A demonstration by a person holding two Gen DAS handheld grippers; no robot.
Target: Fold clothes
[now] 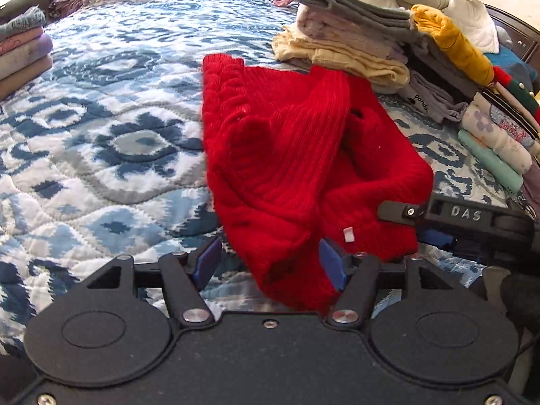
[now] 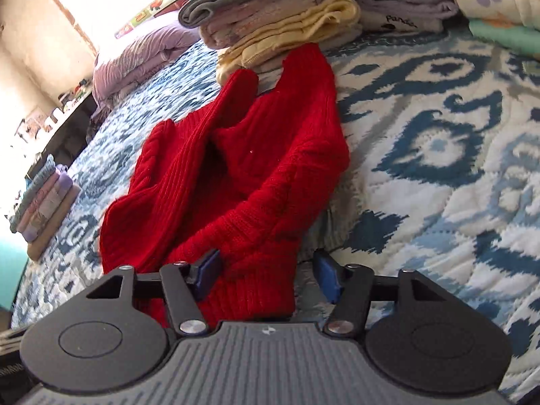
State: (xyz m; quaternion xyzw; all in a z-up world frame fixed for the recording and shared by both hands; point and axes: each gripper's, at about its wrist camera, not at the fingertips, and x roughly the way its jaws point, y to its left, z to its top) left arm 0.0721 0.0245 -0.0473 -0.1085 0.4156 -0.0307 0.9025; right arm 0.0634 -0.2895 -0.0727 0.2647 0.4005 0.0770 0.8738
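The red ribbed-knit sweater (image 1: 303, 168) lies crumpled on the bed's blue-and-white patterned quilt (image 1: 101, 128), bunched into thick folds rather than spread flat, its far edge just short of a heap of folded clothes. Its near hem hangs into the gap of the left claw (image 1: 271, 265), whose blue pads (image 1: 332, 263) stand apart with the knit loose between them — nothing is pinched. A small white tag (image 1: 348, 235) shows on the hem there.

From the right wrist view the same sweater (image 2: 236, 175) runs away from the camera, one sleeve-like strip reaching toward the cream folded cloth (image 2: 297, 27). The right claw (image 2: 266, 276) is also spread open; the red knit lies against its left pad (image 2: 207, 275) and fills most of the gap, while the other pad stands clear over the quilt (image 2: 438, 135).

Only the left view shows the right tool itself, a black bar marked "DAS" (image 1: 465, 214) lying at the sweater's right edge, along with a mustard-yellow garment (image 1: 452, 44) on the heap and a grey folded cloth (image 1: 354, 6) on top. The right view alone catches the bright window wall, washed out to white, and the small stack of pastel folded clothes (image 2: 47, 199) seen edge-on.

The sweater's neckline and sleeves cannot be sorted out in either view, and the claw bodies cover its nearest edge.
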